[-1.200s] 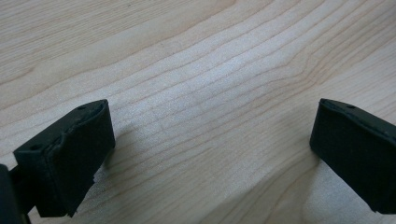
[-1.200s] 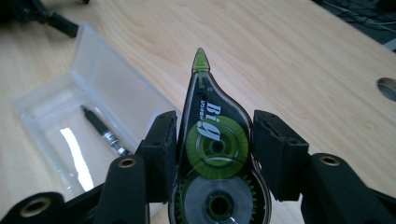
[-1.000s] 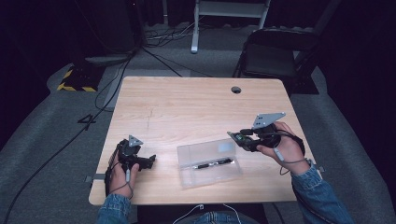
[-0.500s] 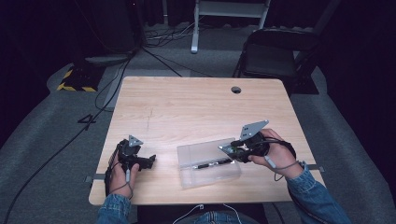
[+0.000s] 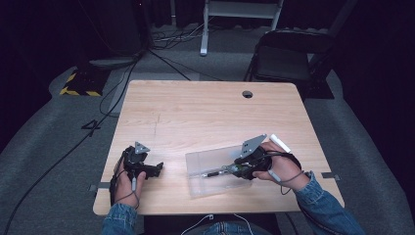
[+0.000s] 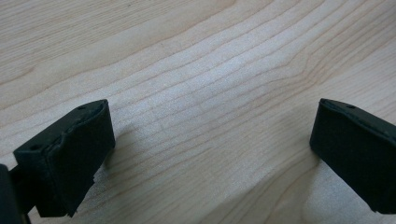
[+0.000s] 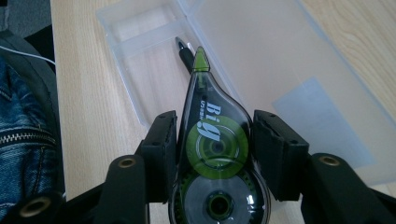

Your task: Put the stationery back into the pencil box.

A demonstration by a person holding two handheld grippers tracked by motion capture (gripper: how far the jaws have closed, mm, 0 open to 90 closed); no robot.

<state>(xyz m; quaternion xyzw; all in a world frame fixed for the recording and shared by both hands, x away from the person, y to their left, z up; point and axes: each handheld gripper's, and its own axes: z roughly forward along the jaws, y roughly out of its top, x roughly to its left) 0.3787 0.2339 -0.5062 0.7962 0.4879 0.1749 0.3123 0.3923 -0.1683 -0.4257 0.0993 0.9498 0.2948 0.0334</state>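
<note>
Right gripper [image 7: 212, 154], held in a person's right hand [image 5: 279, 166], is clamped on a correction-tape dispenser [image 7: 212, 158]: both black pads press the sides of its clear, teardrop-shaped body w/ green reels inside. The dispenser's green tip points into a clear plastic case [image 7: 140, 60] lying open on the wooden table [image 5: 205, 112], tip just above a black pen [image 7: 185, 51] that sits in the case's narrow tray. In the high view the same gripper [image 5: 230, 170] hangs over the case's right half [image 5: 210, 169], near the table's front edge; pen [image 5: 211, 173] lies lengthwise inside. A white, marker-like object [image 5: 280, 142] rests on the table just behind the right hand.

Left gripper [image 6: 210, 154], in the person's left hand [image 5: 128, 178], sits at the table's front-left corner, well apart from the case. Its jaws stand wide apart w/ nothing but bare wood grain between them.

Denim sleeves [image 5: 323, 205] enter from the bottom of the frame. Beyond the table: a dark folding chair [image 5: 288, 54] and cables on grey floor.
</note>
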